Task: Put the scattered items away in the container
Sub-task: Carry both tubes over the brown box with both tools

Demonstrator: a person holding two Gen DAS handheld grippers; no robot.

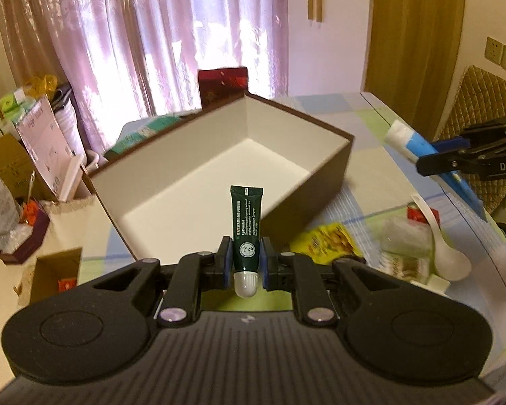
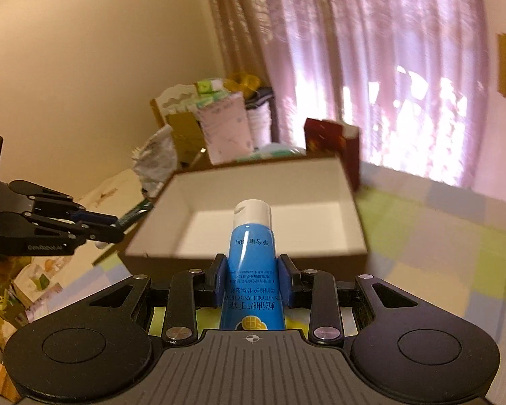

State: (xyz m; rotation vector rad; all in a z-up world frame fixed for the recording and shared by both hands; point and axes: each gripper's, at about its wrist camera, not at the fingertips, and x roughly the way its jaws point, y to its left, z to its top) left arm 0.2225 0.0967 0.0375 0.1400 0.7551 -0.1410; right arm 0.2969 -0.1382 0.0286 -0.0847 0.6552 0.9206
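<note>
We have one item in each hand-held gripper. The left hand-held gripper (image 1: pixel 246 263) is closed narrowly on a small dark green tube (image 1: pixel 247 222), pads pinching it just above its white cap, the crimped end pointing forward and up toward the box (image 1: pixel 307 199). The right hand-held gripper (image 2: pixel 252 281) is clamped on a fatter blue tube (image 2: pixel 251 263), its white cap leading, the long axis running straight out along the fingers.

The open brown box with the white inside sits on the bench (image 1: pixel 371 182), directly ahead of and below both tubes. From the left wrist view its near corner lies just beyond the green tube's tip; from the right wrist view its near wall (image 2: pixel 246 256) sits right behind the blue tube. We judge both hands about equally close, each needing to go forward over the rim before letting go.

A white spoon (image 1: pixel 445 246) and a yellow packet (image 1: pixel 324 243) lie on the bench beside the box, not yet put away.
</note>
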